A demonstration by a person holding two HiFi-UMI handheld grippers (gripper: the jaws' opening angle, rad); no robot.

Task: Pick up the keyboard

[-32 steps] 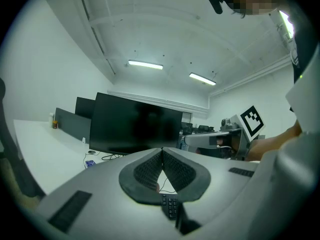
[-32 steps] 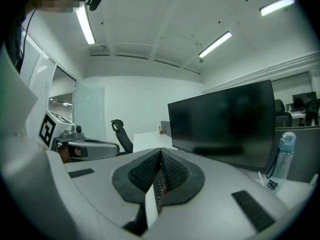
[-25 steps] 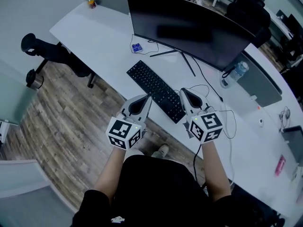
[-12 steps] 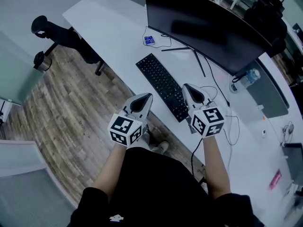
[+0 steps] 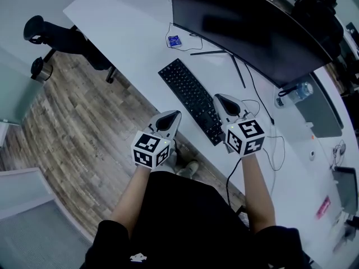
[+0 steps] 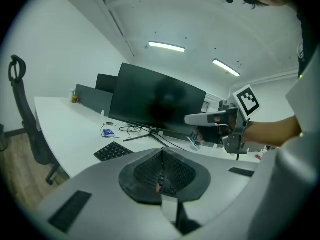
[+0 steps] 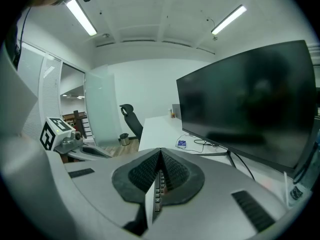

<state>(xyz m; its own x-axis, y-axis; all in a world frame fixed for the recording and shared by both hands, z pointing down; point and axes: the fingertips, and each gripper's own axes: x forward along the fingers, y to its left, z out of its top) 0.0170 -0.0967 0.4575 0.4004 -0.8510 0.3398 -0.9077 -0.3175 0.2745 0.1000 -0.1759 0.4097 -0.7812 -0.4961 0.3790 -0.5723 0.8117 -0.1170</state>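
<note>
Left tongs (image 5: 173, 115) pressed together, nothing between the pads; the left gripper view (image 6: 162, 153) shows the two ribbed faces meeting along one seam. Right tongs (image 5: 220, 98) likewise closed and empty, the same seam showing in the right gripper view (image 7: 160, 153). Both are held out ahead of the person, tips angled a little downward, marker cubes toward the body. The keyboard (image 5: 190, 100) lies flat on the white counter (image 5: 129, 32), set diagonally near its front edge, with its near end between the two tongs. The right tongs sit just beside the keyboard's near right side; from the head view I cannot tell whether they touch it. The left tongs hang off the counter's edge over the wood floor (image 5: 73, 128), near the keyboard's near left corner but apart from it. From the left tongs' side the keyboard (image 6: 114, 151) shows ahead and to the left. Behind the keyboard stands a wide dark monitor (image 5: 247, 27) on a thin-legged stand, a small blue item (image 5: 174, 40) by its foot. A water bottle (image 5: 296, 92) stands at the monitor's right end. A black office chair (image 5: 61, 38) stands off the counter's far left.
</note>
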